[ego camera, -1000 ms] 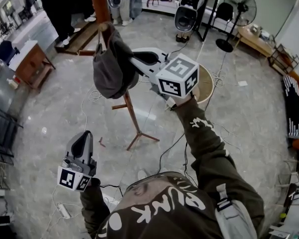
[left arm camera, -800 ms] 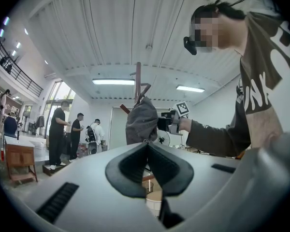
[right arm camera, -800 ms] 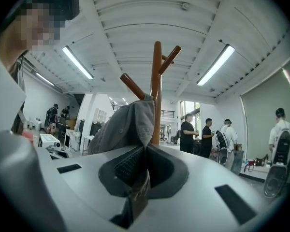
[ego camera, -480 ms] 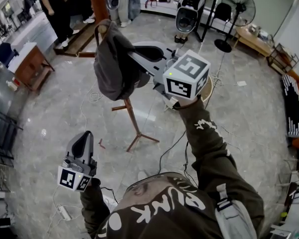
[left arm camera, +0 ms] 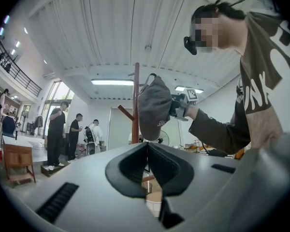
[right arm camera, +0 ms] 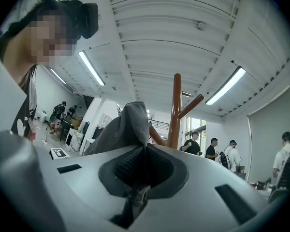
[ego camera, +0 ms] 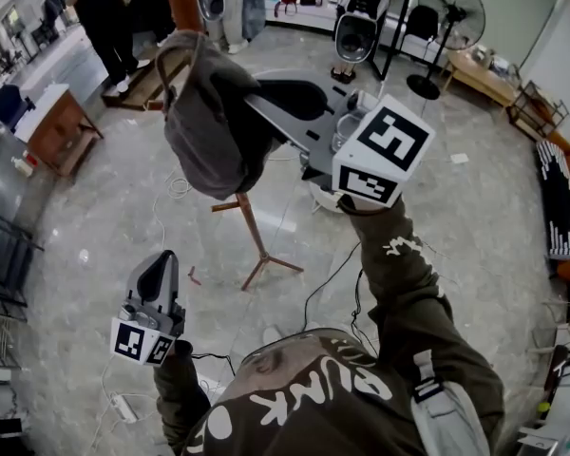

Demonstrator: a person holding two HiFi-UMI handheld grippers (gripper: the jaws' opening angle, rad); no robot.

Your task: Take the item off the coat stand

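Big white letters "PUNK" on the dark top (ego camera: 313, 426), upside down. Only "NK" in the left gripper view. Small pale mark on the grey cap (left arm camera: 154, 105), too small to read. Square patterns, no words, on the right cube (ego camera: 382, 155) and left cube (ego camera: 141, 342).

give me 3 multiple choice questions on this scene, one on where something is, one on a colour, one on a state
1. Where is the cap?
A. on the floor
B. in the right gripper
C. on a chair

2. What colour is the stand?
A. white
B. brown
C. blue

3. The left gripper is:
A. shut and empty
B. wide open
C. shut on the cap

Answers:
1 B: its jaws pinch the grey fabric.
2 B: its pole and legs are brown.
3 A: its jaws meet with nothing between them.
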